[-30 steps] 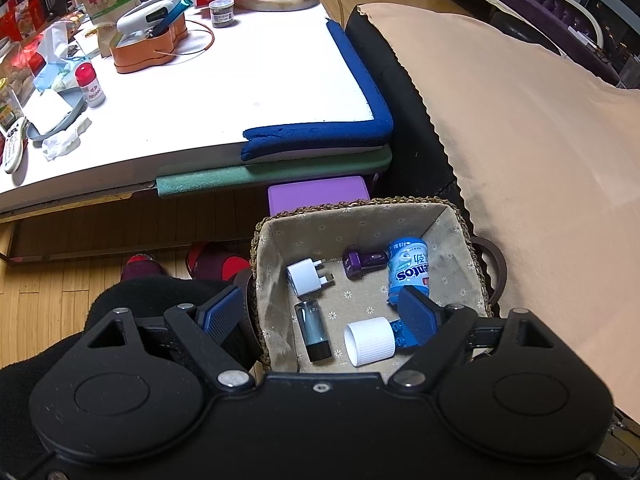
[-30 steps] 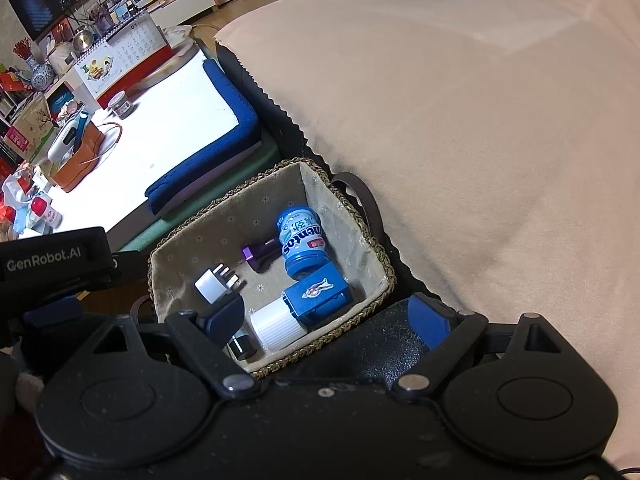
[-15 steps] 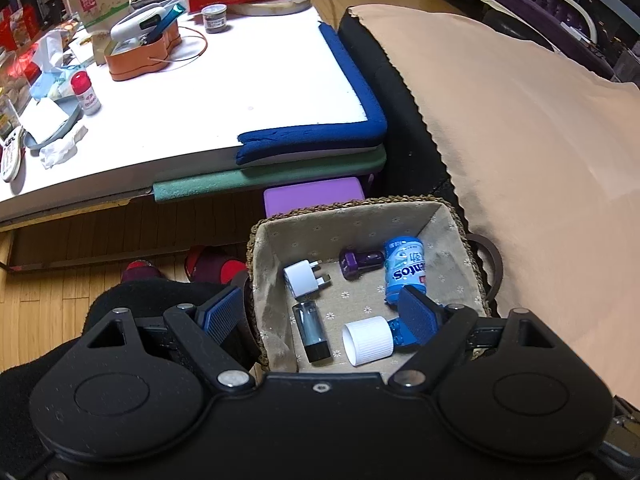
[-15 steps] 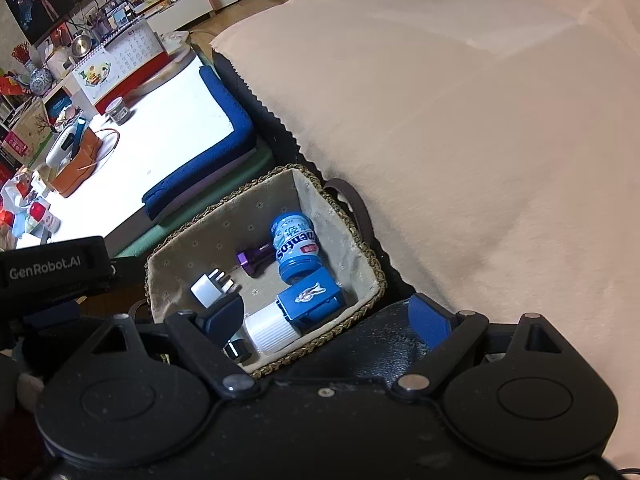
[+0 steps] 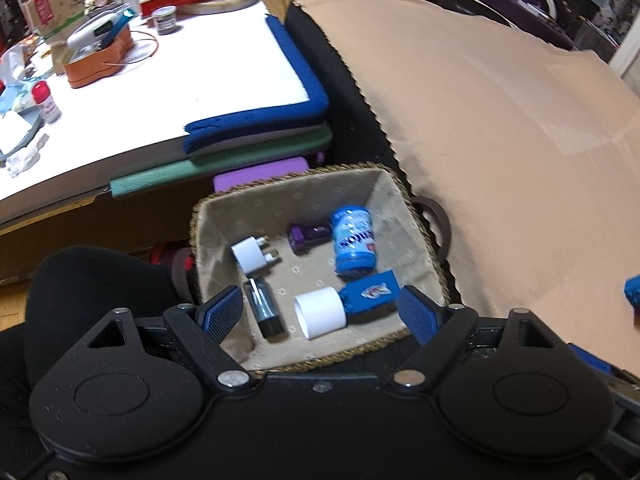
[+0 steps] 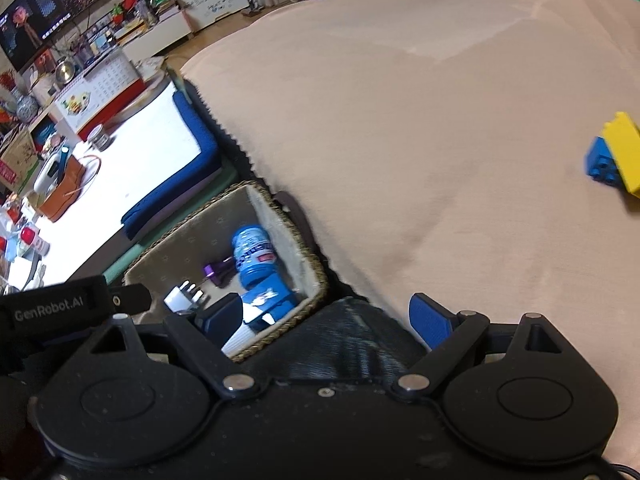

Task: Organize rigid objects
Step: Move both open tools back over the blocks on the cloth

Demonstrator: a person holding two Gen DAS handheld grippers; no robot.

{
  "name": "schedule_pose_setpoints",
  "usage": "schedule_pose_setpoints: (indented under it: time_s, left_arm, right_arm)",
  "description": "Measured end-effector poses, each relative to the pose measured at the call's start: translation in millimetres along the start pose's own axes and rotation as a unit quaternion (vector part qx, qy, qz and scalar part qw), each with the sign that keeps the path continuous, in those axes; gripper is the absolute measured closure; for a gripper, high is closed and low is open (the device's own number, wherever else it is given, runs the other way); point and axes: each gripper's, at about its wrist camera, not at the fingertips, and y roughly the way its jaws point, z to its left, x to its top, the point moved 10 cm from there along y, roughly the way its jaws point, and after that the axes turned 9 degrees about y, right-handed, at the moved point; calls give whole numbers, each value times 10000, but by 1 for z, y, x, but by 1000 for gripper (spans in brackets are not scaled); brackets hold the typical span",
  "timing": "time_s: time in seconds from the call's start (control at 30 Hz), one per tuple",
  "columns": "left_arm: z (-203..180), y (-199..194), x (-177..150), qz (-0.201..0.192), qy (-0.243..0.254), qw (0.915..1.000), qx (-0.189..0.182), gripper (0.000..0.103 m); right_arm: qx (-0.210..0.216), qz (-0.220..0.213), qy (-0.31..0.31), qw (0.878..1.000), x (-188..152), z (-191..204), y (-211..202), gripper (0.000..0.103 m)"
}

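left wrist: close above basket (image 5: 320,176), facing down | right wrist: above-right of basket (image 6: 316,276) | shared: basket

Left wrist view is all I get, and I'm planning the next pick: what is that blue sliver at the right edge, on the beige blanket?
Observer: Most likely a blue toy brick, lying on the blanket outside the basket.
Operator: Anything beside it?
Observer: Yes, a yellow brick lies against it and partly covers it.
Operator: Are the right tongs free?
Observer: The right tongs are open, with nothing gripped between them.
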Motion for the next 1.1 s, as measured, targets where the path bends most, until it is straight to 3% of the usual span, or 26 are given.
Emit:
schedule_pose_setpoints:
  time_s: [0.67, 1.1]
  left_arm:
    - [-110, 9, -35, 219, 1167, 9917, -502, 22]
    - [-179, -4, -44, 142, 1855, 9788, -857, 22]
  right_arm:
    - [-379, -834, 916, 9916, 18, -121, -69, 10]
    - [-884, -1323, 1787, 9709, 18, -227, -111, 9]
